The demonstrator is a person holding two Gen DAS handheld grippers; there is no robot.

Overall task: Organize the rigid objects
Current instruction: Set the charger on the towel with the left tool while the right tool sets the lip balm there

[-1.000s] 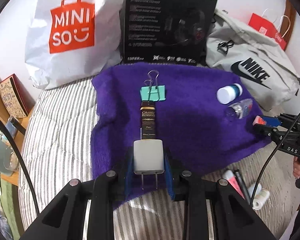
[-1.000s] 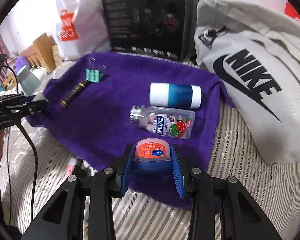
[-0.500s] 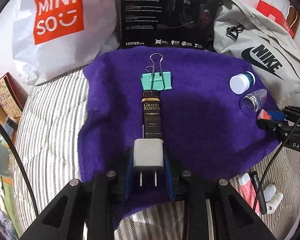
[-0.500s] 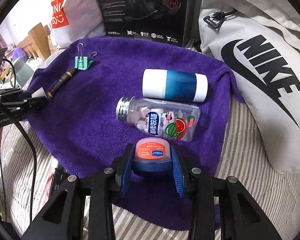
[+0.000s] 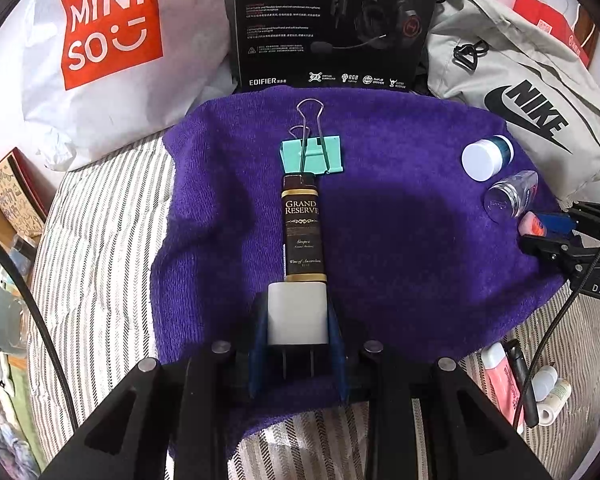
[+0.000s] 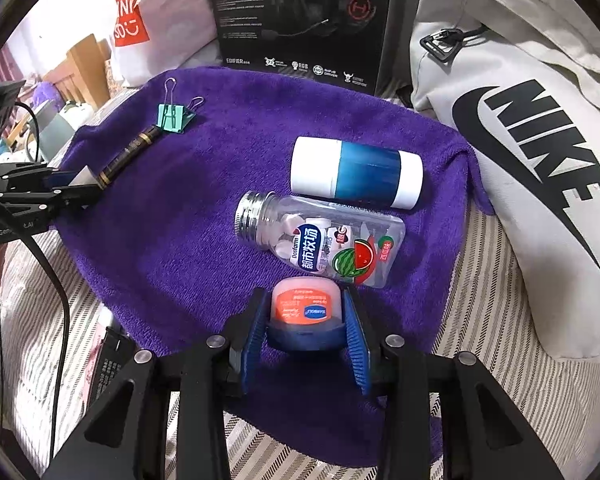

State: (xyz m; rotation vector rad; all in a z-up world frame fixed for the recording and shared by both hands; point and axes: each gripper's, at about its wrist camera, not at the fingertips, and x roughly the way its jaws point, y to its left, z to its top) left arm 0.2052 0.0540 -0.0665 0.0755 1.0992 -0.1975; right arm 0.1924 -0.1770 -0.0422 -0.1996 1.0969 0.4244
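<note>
L gripper (image 5: 297, 322) clamped w/ pads (image 5: 260, 344) pinched in; R gripper (image 6: 305, 320) clamped too, sitting at L's 3 o'clock.

White plug adapter (image 5: 297, 312) against dark Grand Reserve tube (image 5: 302, 229), teal binder clip (image 5: 313, 155), blue-white bottle (image 6: 357, 172), clear candy bottle (image 6: 320, 240), orange-lidded jar (image 6: 305, 307)
</note>
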